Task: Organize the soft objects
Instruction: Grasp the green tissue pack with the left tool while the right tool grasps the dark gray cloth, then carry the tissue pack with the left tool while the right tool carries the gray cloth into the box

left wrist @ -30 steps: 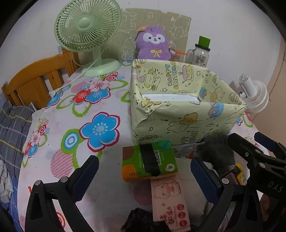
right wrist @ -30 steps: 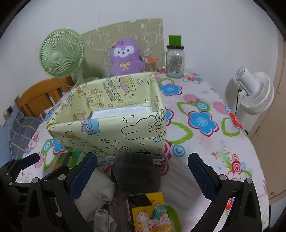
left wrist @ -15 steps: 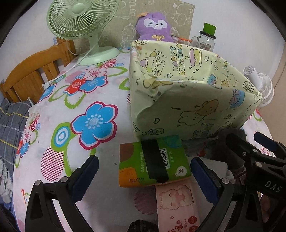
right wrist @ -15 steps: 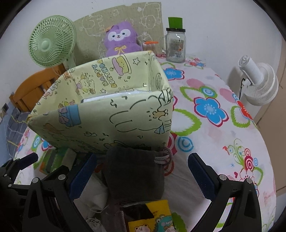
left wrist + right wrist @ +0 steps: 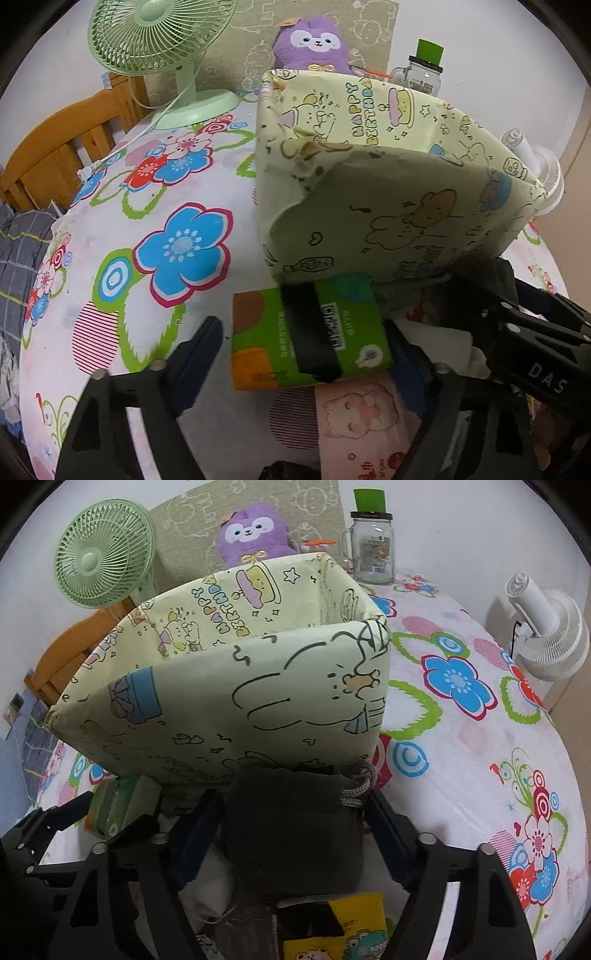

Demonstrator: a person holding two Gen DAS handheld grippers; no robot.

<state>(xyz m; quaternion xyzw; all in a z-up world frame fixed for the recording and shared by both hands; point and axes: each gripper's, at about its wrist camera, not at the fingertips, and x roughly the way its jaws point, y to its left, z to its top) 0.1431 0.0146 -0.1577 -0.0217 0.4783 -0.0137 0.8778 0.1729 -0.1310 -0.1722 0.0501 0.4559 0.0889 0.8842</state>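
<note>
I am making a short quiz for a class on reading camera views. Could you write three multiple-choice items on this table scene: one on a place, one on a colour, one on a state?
1. Where is the purple plush toy?
A. behind the yellow box
B. inside the glass jar
C. under the white fan

2. What colour is the fan beside the plush toy?
A. red
B. green
C. black

3. What lies between the fingers of the right gripper?
A. a dark drawstring pouch
B. the glass jar
C. nothing

Answers:
1 A: the toy's head rises above the box's far edge, against the wall.
2 B: its cage, stand and base are all pale green.
3 A: the pouch sits between the two blue pads as the jaws are closing; whether the pads touch it cannot be told. The left gripper likewise frames a green tissue pack.
</note>
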